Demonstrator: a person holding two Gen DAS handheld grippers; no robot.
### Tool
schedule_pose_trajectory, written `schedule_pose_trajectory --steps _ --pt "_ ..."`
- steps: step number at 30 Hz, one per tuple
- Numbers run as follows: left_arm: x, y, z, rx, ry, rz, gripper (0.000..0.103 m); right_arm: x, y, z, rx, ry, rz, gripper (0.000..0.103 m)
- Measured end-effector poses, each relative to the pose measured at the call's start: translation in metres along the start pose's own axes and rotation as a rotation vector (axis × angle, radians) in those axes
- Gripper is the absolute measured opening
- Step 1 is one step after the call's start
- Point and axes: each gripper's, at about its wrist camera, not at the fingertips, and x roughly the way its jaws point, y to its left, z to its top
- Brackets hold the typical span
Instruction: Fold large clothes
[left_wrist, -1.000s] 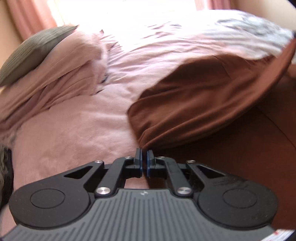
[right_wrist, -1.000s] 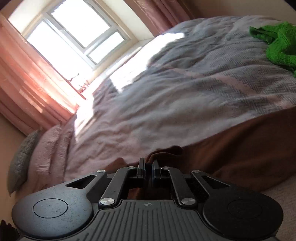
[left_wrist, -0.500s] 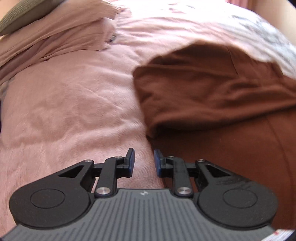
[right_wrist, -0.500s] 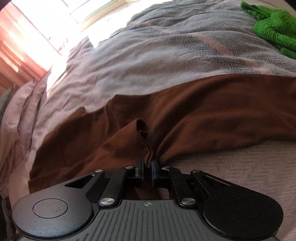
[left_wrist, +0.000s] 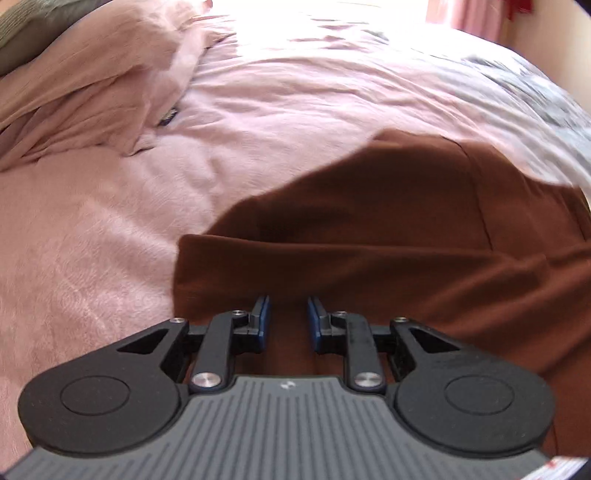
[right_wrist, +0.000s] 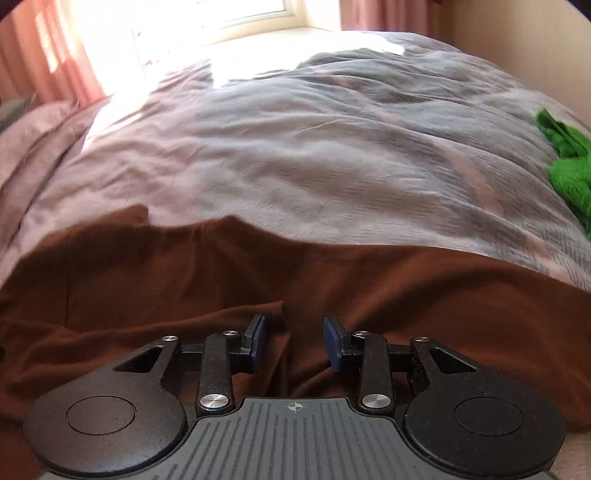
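A large brown garment (left_wrist: 388, 229) lies folded over on the bed, its folded edge running across the left wrist view. My left gripper (left_wrist: 287, 314) hovers open just above its near left corner, nothing between the blue pads. From the right wrist view the same brown garment (right_wrist: 229, 280) spreads across the lower half, with a loose fold near the fingers. Over that fold my right gripper (right_wrist: 293, 334) stands open and holds nothing.
A pink bedspread (left_wrist: 110, 229) covers the left of the bed, with pink pillows (left_wrist: 92, 88) at the head. A grey blanket (right_wrist: 314, 147) lies beyond the garment. A green knitted item (right_wrist: 565, 170) sits at the far right. A bright window (right_wrist: 229, 11) is behind.
Both grippers held the brown garment a second ago. The left let go first, then the right; the cloth now lies flat and both sets of jaws stand apart.
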Motion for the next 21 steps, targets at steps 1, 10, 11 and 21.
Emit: schedule_pose_trajectory --steps 1,10,11,21 --pt "-0.007 0.006 0.000 -0.040 -0.013 0.003 0.020 -0.016 -0.015 0.001 0.054 -0.032 -0.004 0.031" --pt "-0.065 0.010 -0.038 -0.125 0.044 0.025 0.021 -0.140 -0.224 -0.085 0.755 -0.115 -0.133 0.032" --pt "-0.070 0.007 -0.042 -0.142 0.047 0.019 0.021 -0.145 -0.245 -0.093 0.837 -0.143 -0.146 0.032" --pt "-0.088 -0.008 -0.048 -0.253 0.070 -0.035 0.022 -0.122 -0.325 -0.101 1.088 -0.333 -0.057 0.025"
